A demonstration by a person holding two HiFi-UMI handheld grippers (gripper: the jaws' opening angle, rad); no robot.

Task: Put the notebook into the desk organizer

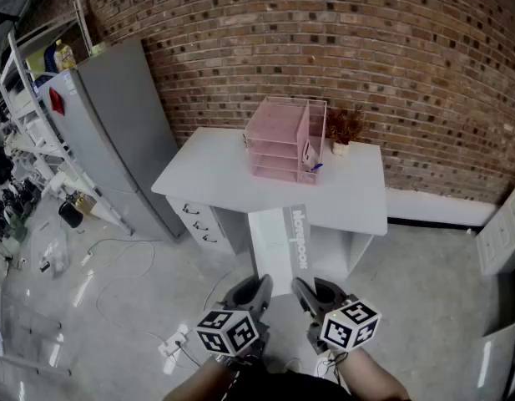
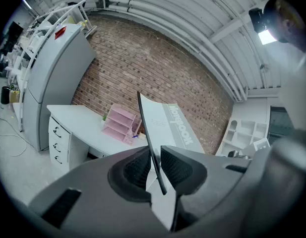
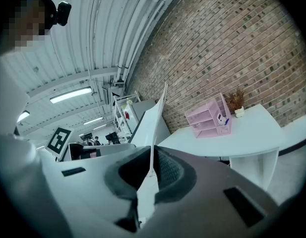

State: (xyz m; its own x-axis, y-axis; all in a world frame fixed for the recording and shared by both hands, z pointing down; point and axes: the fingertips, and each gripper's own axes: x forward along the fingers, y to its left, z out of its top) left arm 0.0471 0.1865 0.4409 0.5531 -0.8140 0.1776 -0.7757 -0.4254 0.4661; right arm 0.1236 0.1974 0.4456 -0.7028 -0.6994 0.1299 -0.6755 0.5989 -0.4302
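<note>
- Pinching the notebook (image 1: 283, 242) by its near edge, the left gripper (image 1: 255, 293) and right gripper (image 1: 307, 295) are each clamped on a corner, probably to keep it from sagging.
- Ahead of both tools, well apart, the organizer (image 1: 282, 140) waits on the desk (image 1: 207, 174).

A red brick wall (image 1: 366, 48) runs behind a white desk (image 1: 199, 174) with drawers (image 1: 199, 222) under its left end. A tall grey refrigerator (image 1: 123, 115) and white shelving (image 1: 23, 98) (crowded with clutter) stand to the left. The pale floor (image 1: 98, 324) is glossy. Tube lights (image 3: 71, 94) glow overhead.
</note>
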